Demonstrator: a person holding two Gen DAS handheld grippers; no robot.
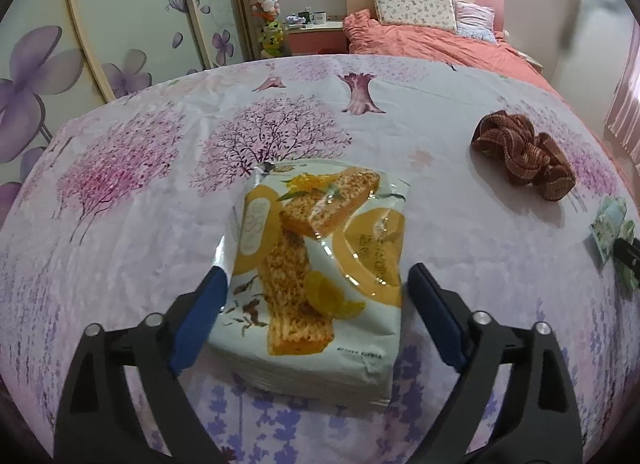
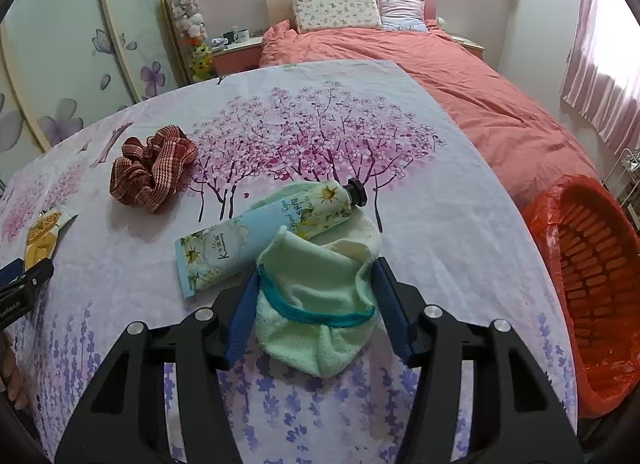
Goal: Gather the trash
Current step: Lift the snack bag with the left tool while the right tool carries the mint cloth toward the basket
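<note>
Left gripper (image 1: 316, 284): blue pads spread wide, straddling the white-and-orange foil snack wrapper (image 1: 320, 264); left pad touching it, right pad apart.
Wrapper location: flat on the blossom-print tablecloth (image 1: 120, 224).
Right gripper (image 2: 316, 296): pads wide around a crumpled pale-green towel (image 2: 316, 304).
Beside towel: light-blue hand-cream tube (image 2: 264, 232), partly on it.
Bin: orange-lined plastic basket (image 2: 592, 264), right of table.

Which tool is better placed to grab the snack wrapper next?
Left. The left tool is open with the snack wrapper lying between its fingers. The right tool straddles a green cloth beside the hand cream tube, with the wrapper far off to its left.
</note>
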